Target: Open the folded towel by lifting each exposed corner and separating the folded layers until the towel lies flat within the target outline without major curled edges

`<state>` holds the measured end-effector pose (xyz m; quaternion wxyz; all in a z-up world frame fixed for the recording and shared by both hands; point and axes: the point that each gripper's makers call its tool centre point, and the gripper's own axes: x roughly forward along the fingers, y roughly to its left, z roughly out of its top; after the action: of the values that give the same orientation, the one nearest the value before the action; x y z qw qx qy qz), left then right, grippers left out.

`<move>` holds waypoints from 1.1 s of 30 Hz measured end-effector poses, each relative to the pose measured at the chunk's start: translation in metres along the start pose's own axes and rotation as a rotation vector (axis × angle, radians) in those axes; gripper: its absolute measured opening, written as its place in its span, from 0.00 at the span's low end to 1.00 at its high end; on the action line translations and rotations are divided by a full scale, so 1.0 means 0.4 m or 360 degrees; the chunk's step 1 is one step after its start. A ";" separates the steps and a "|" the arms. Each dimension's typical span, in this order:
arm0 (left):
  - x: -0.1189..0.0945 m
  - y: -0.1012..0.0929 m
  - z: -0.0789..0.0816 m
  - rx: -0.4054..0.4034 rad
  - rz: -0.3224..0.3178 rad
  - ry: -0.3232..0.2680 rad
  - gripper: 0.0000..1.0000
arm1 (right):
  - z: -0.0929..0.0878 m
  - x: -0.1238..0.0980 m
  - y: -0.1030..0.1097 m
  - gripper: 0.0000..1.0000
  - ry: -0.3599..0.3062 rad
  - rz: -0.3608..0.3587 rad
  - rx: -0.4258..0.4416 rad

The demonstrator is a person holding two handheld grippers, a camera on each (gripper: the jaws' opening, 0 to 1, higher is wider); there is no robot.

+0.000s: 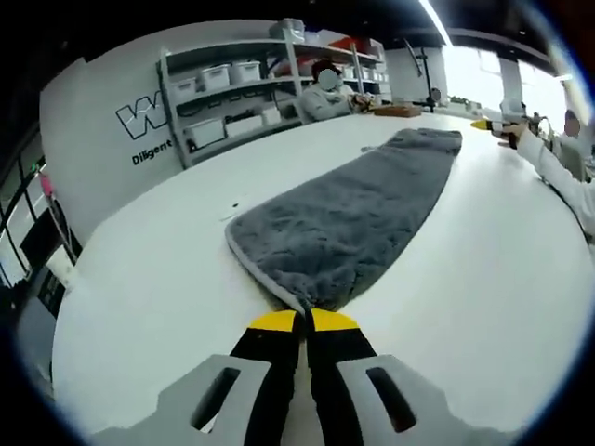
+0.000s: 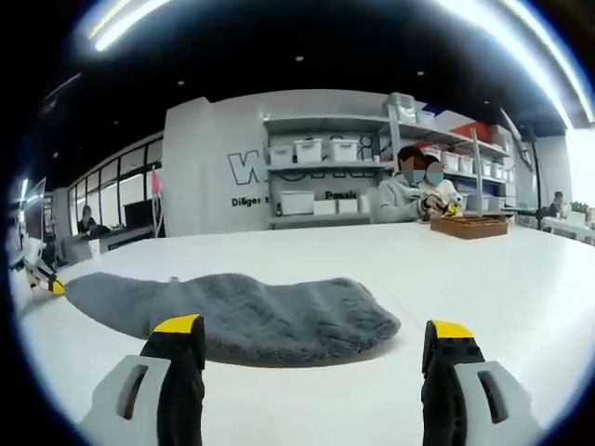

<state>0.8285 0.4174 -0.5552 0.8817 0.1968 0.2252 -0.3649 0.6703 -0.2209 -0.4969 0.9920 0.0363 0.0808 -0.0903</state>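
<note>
Pinching the near corner of the grey towel (image 1: 349, 218), the left gripper (image 1: 304, 321) has its yellow-tipped jaws closed together on the hemmed edge. The towel stretches as a long strip across the middle of the white table (image 1: 158, 279), away from that corner toward the far edge. In the right gripper view the towel (image 2: 242, 311) lies just beyond the right gripper (image 2: 316, 339), whose jaws stand wide apart and empty above the table. I judge the unfolding step to be underway, with one corner held. The next move likely calls for the right gripper to take another corner, so the layers can be spread flat.
</note>
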 end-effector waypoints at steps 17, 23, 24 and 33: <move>-0.055 0.087 -0.056 -0.0079 0.0141 0.0025 0.02 | -0.009 0.001 -0.001 0.97 0.0021 -0.0002 0.0005; -0.070 0.119 -0.071 -0.0096 0.0197 0.0047 0.02 | -0.012 0.003 -0.002 0.97 0.0028 -0.0002 0.0009; -0.073 0.125 -0.074 -0.0096 0.0205 0.0051 0.02 | -0.013 0.003 -0.002 0.97 0.0031 -0.0001 0.0008; -0.093 0.169 -0.099 -0.0156 0.0289 0.0053 0.02 | -0.019 0.003 0.000 0.97 0.0043 -0.0002 0.0005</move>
<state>0.8446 0.5025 -0.5552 0.9159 0.1790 0.2386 -0.2687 0.6701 -0.2203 -0.5046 0.9907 0.0389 0.0941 -0.0906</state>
